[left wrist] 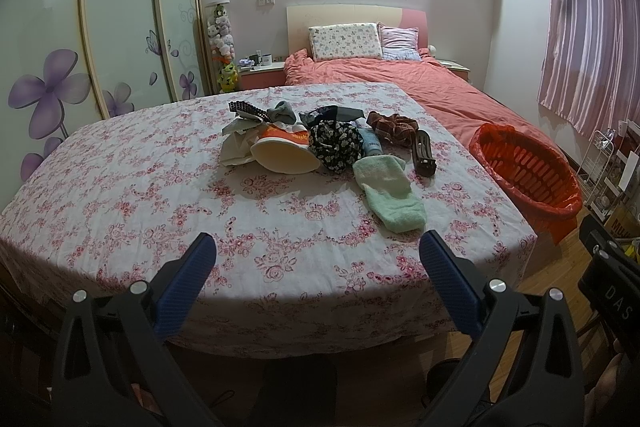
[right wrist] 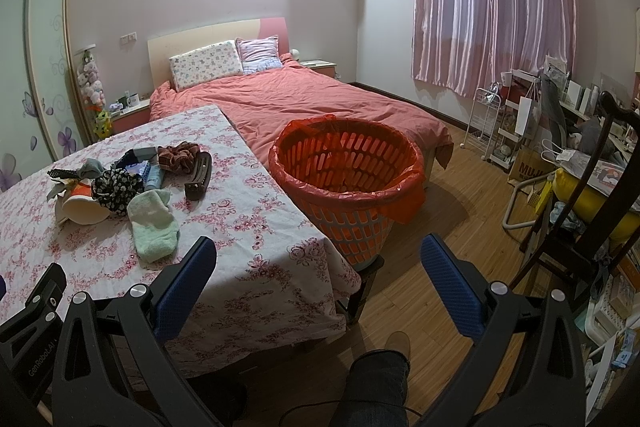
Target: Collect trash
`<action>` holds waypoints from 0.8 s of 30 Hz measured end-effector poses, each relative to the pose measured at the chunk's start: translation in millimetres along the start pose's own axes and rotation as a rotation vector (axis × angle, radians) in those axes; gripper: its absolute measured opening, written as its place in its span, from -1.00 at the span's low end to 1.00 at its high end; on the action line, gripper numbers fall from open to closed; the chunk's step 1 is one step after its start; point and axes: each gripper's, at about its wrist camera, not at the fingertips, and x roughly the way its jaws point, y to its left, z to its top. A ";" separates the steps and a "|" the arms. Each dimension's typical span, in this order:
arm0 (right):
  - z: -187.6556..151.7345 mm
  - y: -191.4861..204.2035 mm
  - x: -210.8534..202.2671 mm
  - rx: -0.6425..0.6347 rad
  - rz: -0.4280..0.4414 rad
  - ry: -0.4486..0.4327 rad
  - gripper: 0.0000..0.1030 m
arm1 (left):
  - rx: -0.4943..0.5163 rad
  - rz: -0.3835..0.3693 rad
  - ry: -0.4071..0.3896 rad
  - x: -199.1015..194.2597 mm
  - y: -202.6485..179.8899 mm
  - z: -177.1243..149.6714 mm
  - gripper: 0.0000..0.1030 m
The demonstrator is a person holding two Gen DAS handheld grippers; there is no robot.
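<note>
Left gripper [left wrist: 318, 247], right gripper [right wrist: 318, 251]: fingers wide, empty. Advise: take green towel [left wrist: 390, 197] first, nearest edge; drop into orange basket [right wrist: 404, 183].

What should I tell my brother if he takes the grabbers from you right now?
Left gripper: open, empty, hanging over the near edge of the table.
Right gripper: open, empty, aimed between the table corner and the basket.
The pile sits mid-table: green cloth nearest, then a paper cup, a flowery cloth, a blue tube and a dark tray.
The basket, lined with a red bag, stands off the table's right side.
Done: nothing picked up yet, as far as I can see.
Left: move each piece of trash into the basket.
</note>
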 end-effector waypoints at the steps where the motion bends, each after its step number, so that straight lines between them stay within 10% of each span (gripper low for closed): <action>1: -0.1 0.1 0.0 0.000 0.000 0.000 0.96 | 0.000 0.000 0.000 0.0 0.1 0.0 0.93; 24: -0.8 1.3 3.7 0.000 0.007 0.008 0.96 | -0.009 0.001 0.008 1.3 1.7 -2.3 0.93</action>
